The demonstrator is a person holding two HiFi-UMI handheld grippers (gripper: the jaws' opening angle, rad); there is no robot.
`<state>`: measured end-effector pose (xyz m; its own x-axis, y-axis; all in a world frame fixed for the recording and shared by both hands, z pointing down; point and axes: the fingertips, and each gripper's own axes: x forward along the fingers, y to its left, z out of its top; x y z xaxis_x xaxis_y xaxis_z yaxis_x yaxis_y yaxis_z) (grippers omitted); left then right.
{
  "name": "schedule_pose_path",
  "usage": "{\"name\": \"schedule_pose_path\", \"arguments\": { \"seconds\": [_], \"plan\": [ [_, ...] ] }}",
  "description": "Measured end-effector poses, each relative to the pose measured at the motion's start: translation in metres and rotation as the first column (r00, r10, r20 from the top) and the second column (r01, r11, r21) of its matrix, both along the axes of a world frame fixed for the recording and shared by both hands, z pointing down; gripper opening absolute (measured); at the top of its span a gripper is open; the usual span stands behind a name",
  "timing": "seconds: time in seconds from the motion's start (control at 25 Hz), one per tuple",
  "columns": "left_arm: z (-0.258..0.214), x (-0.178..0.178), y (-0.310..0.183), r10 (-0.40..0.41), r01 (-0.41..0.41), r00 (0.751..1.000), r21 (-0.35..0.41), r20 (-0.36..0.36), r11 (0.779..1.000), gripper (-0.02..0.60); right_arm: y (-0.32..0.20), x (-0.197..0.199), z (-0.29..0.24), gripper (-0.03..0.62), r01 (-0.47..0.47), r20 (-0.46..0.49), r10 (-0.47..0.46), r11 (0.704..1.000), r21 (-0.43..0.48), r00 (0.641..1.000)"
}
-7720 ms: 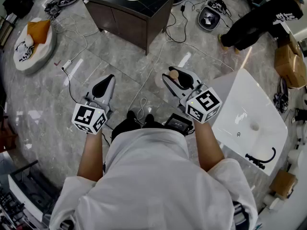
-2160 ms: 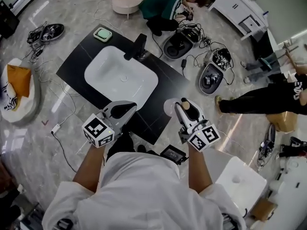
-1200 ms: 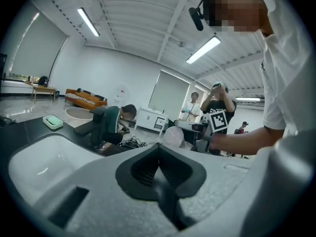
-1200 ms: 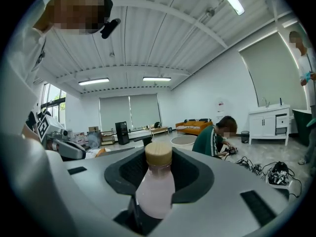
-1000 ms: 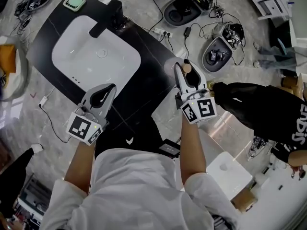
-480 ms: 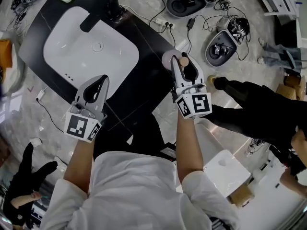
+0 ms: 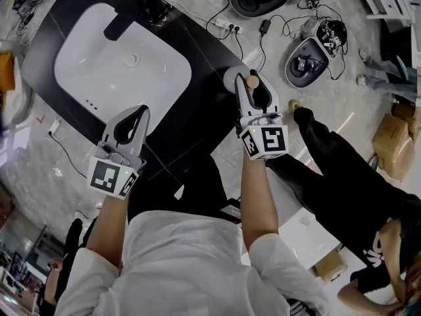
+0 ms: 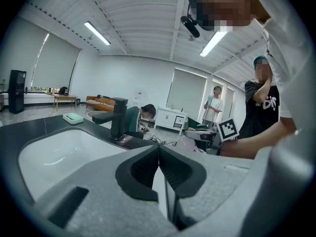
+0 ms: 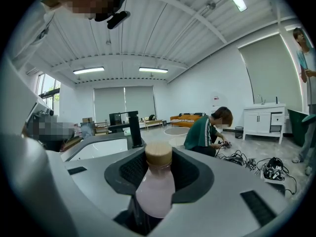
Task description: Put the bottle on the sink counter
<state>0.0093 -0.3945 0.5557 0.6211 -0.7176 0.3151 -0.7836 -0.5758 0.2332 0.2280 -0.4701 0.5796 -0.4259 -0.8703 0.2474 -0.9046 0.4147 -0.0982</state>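
While my right tool (image 7: pixel 252 89) clamps the pale bottle (image 9: pixel 156 186) just below its tan cap, the bottle hangs over the right edge of the black tabletop (image 7: pixel 197 45), well clear of the white basin (image 7: pixel 125 64). My left tool (image 7: pixel 135 118), jaws pressed together on nothing, is above the tabletop's near edge. A black faucet (image 7: pixel 131 12) stands behind the basin.
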Motion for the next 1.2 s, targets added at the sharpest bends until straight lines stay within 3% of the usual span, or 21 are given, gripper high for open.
{"name": "schedule_pose_path", "arguments": {
  "seconds": [1.2],
  "plan": [
    [0.025, 0.003, 0.01, 0.008, -0.008, 1.0, -0.044, 0.001, 0.999, 0.015, -0.008, -0.004, 0.023, 0.133, -0.011, -0.011, 0.011, 1.0, -0.003, 1.0]
  ]
}}
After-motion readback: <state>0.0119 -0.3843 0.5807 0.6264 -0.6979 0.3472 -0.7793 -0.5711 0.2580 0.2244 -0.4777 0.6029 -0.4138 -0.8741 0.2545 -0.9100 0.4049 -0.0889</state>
